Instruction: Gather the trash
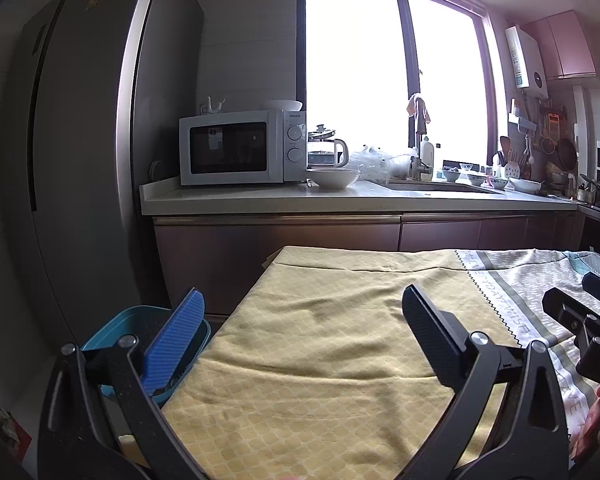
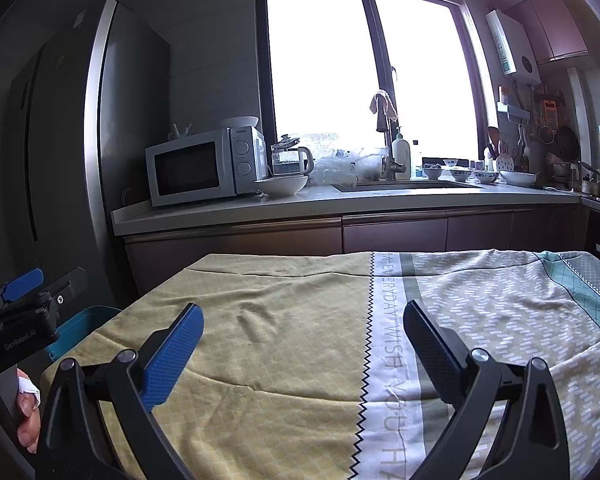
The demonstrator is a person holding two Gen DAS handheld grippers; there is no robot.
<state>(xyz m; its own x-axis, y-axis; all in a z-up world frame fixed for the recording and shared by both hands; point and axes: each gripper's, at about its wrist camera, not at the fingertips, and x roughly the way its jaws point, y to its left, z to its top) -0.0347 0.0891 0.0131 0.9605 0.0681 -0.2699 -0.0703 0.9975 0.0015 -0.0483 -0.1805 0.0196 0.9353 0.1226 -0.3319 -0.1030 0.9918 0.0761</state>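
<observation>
My left gripper hangs open over the yellow part of the tablecloth, with nothing between its fingers. A blue bin stands on the floor just past the table's left edge, partly behind my left finger. My right gripper is open too, above the seam between the yellow cloth and the printed grey cloth. The left gripper shows at the far left of the right wrist view, and the blue bin peeks out below it. No loose trash shows on the cloth.
Beyond the table runs a kitchen counter with a white microwave, a bowl, a kettle, plastic bags and a sink. A tall fridge stands at the left. A hand holds the left gripper.
</observation>
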